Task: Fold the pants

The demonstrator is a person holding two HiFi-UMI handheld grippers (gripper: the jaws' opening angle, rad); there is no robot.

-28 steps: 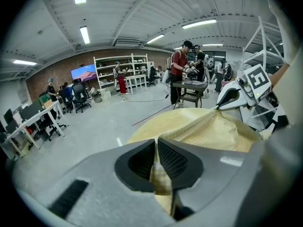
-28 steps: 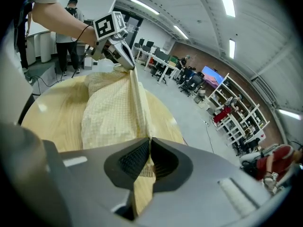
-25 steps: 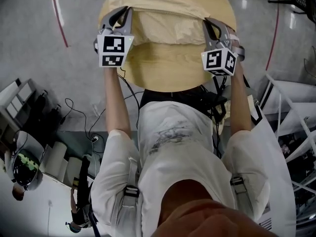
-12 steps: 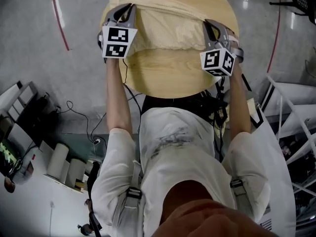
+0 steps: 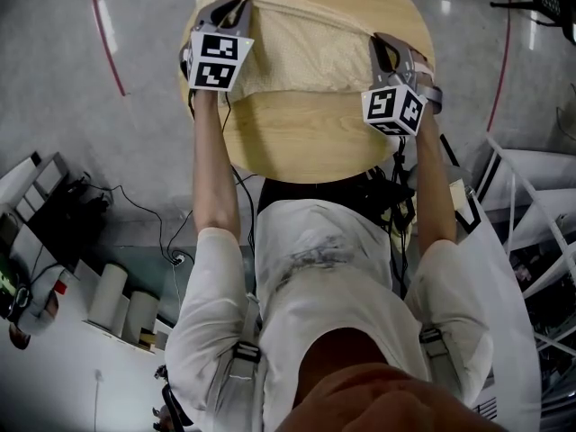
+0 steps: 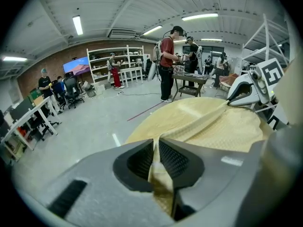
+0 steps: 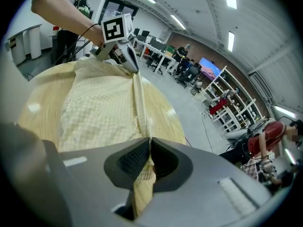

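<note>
On the far half of the round table [image 5: 306, 142], in the head view, the pale yellow pants [image 5: 310, 48] lie flat in a wide band, and the near half is bare wood. The left gripper [image 5: 225, 7] is at the band's left end by the table's left edge, and the right gripper [image 5: 387, 45] is at its right end by the right edge. The gray floor [image 5: 54, 79] around the table has a red line [image 5: 103, 34] on it. In the left gripper view, the jaws are close together with a bit of the pants pinched between the pads, and they are just starting to open. A ridge of cloth runs from there across to the other gripper. Behind it is a big room with shelves [image 6: 118, 60], a bright screen [image 6: 78, 65] and people [image 6: 166, 56] standing about. In the right gripper view, the jaws are squeezed tight on the edge of the pants, and the same ridge runs over the cloth to the left gripper. I think one fold is being laid down now, since the cloth looks doubled and flat. Letting go comes next, and the band looks too wide to be done, so more folds are likely left.
</note>
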